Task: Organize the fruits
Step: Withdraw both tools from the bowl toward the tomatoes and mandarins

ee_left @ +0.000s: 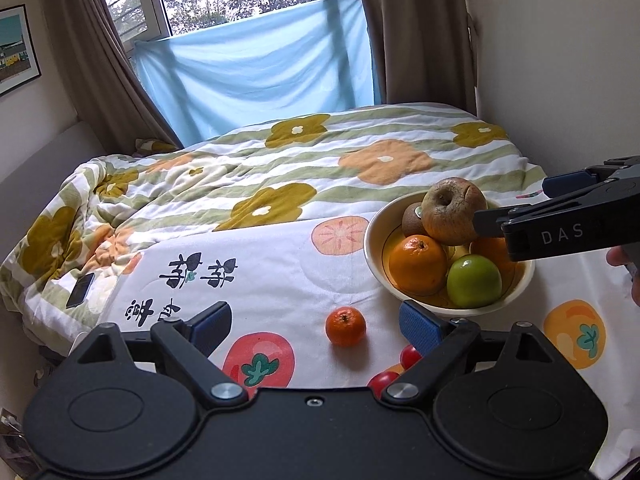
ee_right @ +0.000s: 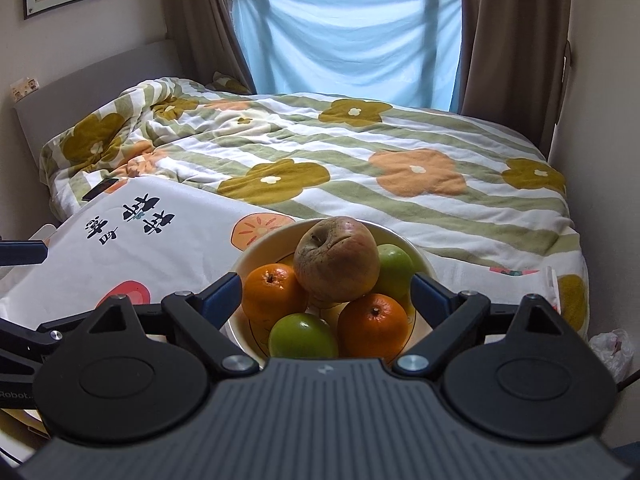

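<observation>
A cream bowl [ee_left: 374, 240] [ee_right: 256, 254] on the fruit-print cloth holds a wrinkled brown apple [ee_left: 452, 210] [ee_right: 336, 260] on top, oranges [ee_left: 416, 264] [ee_right: 272, 292], green apples [ee_left: 474, 280] [ee_right: 302, 336] and a kiwi [ee_left: 414, 218]. A small mandarin [ee_left: 345, 326] lies on the cloth in front of the bowl. Small red tomatoes [ee_left: 410, 356] lie near my left gripper's right finger. My left gripper [ee_left: 316, 324] is open, just short of the mandarin. My right gripper [ee_right: 326, 294] is open over the bowl, its fingers either side of the fruit pile, holding nothing.
The cloth-covered table [ee_left: 280, 264] stands against a bed with a flowered quilt [ee_left: 280, 160]. A dark phone [ee_left: 80, 290] lies on the quilt at left. A wall [ee_left: 560, 60] is close on the right. A white plastic bag [ee_right: 612, 350] lies at right.
</observation>
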`<state>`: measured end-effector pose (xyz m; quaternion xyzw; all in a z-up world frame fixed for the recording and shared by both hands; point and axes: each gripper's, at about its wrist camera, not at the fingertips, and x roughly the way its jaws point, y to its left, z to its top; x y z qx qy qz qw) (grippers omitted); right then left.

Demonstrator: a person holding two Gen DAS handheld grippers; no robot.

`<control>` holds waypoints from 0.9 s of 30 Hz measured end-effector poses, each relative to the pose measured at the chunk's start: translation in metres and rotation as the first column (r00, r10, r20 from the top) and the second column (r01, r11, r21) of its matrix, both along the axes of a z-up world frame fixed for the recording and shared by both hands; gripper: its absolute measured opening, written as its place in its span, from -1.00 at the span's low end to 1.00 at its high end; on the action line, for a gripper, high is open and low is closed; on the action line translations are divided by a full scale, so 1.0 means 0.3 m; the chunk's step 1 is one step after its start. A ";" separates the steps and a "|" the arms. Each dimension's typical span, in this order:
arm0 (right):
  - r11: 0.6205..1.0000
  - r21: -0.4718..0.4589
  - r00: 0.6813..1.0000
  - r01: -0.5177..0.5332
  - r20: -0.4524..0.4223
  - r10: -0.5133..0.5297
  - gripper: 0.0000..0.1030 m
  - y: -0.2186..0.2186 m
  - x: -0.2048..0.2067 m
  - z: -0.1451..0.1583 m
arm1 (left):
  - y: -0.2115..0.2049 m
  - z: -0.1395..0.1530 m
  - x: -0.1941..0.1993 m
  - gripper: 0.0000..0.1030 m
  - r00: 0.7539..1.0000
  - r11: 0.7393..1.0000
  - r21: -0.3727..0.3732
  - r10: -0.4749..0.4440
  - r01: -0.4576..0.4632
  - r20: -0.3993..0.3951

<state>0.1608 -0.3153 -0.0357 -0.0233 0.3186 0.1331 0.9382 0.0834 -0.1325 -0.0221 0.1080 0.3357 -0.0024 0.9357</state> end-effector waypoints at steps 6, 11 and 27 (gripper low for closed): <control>0.997 0.038 0.997 0.067 -0.030 -0.066 1.00 0.003 -0.085 0.045 | 0.052 0.053 -0.055 0.85 0.999 1.000 0.004 -0.031 0.031 0.031; 0.988 0.051 0.988 0.147 -0.050 -0.144 1.00 0.026 -0.174 0.065 | 0.097 0.069 -0.098 0.86 0.993 0.994 -0.007 -0.108 0.109 0.042; 0.926 0.071 0.927 0.370 -0.092 -0.364 1.00 0.169 -0.361 -0.093 | 0.177 -0.123 -0.089 0.87 0.855 0.855 0.007 -0.518 0.519 -0.010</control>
